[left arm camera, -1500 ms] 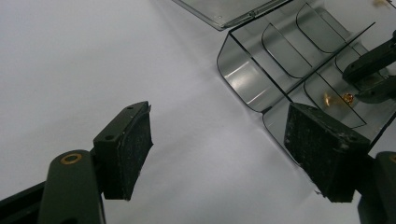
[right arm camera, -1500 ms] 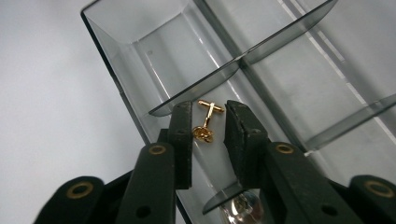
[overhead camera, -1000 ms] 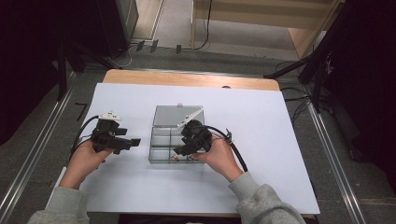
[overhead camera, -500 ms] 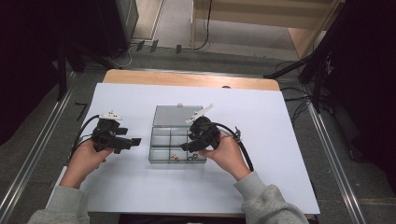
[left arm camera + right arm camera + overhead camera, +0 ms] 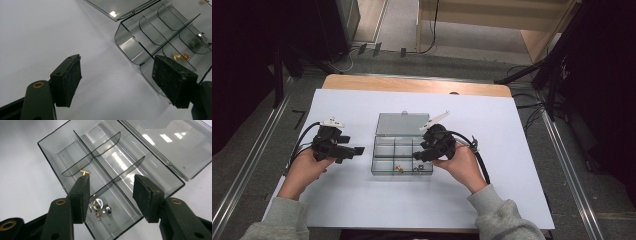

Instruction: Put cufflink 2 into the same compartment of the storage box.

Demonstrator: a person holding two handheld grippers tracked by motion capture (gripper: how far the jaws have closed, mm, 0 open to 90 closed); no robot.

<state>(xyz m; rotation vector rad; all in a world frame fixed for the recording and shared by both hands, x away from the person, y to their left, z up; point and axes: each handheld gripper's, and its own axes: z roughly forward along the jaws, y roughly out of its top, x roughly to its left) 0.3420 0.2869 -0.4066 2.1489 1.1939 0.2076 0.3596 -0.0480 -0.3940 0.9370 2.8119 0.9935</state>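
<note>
From the high view we see both grippers flanking the clear organizer box (image 5: 403, 150), left gripper (image 5: 358, 150) at nine o'clock, while our right gripper (image 5: 111, 187) view reveals silver pieces (image 5: 100, 207) beneath empty jaws that have just been closing, both pairs apart.

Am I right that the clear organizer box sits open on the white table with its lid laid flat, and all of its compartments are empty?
Not quite. The organizer box is open, lid laid flat on the white table, but not all compartments are empty: the right gripper view shows a small gold piece in one and silver pieces in another.
</note>
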